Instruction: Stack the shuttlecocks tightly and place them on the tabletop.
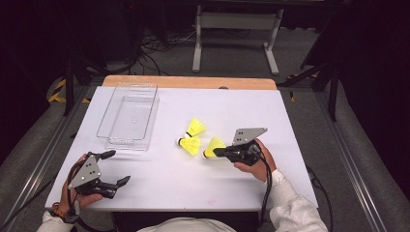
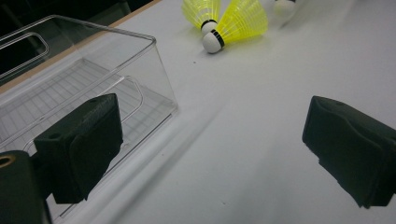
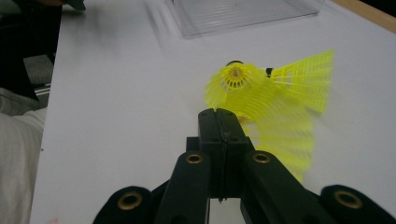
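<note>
A white table (image 1: 159,183) stands on grey carpet (image 1: 232,53), cables (image 1: 154,48) and a metal stand (image 1: 237,21) behind, in dim surroundings.

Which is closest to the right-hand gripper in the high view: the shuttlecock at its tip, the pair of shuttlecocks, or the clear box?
1. Shuttlecock at the right gripper tip, touching its closed jaws.
2. Pair of shuttlecocks, just left of it, mid-table.
3. Clear box, far left, towards the table's back.
</note>
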`<state>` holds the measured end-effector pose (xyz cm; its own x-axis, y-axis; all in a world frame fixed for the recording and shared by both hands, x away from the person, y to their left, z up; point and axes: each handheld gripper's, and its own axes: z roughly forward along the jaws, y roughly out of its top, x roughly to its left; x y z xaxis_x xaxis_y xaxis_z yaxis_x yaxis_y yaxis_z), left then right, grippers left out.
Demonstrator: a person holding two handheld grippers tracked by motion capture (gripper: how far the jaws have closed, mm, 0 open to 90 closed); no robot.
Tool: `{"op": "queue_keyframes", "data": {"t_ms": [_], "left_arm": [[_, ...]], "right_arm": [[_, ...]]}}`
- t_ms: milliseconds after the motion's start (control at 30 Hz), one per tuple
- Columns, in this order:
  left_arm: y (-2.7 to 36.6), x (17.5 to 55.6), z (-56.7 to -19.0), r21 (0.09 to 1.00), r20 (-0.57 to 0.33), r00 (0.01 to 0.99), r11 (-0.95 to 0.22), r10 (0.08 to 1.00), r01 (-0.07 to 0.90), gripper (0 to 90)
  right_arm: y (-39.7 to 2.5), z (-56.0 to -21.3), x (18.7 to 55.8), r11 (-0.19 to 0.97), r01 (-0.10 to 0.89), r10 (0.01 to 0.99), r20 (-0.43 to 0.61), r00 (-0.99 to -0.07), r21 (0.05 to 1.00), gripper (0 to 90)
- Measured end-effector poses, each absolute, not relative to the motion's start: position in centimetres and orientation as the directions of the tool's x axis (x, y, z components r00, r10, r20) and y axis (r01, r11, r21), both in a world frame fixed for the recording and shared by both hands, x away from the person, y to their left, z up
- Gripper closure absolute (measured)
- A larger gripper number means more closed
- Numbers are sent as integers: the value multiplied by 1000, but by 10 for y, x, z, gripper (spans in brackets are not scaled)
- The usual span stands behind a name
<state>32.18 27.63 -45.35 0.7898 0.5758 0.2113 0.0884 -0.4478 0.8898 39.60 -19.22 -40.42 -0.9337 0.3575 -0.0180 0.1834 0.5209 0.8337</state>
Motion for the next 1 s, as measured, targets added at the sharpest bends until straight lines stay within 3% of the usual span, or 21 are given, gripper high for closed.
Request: {"op": "queue_keyframes", "data": {"t_ms": [1000], "left_arm": [[276, 323, -454, 886, 209, 789, -453, 578, 97, 63]], "right_arm": [[-182, -415, 400, 345, 205, 527, -9, -850, 916, 900]]}}
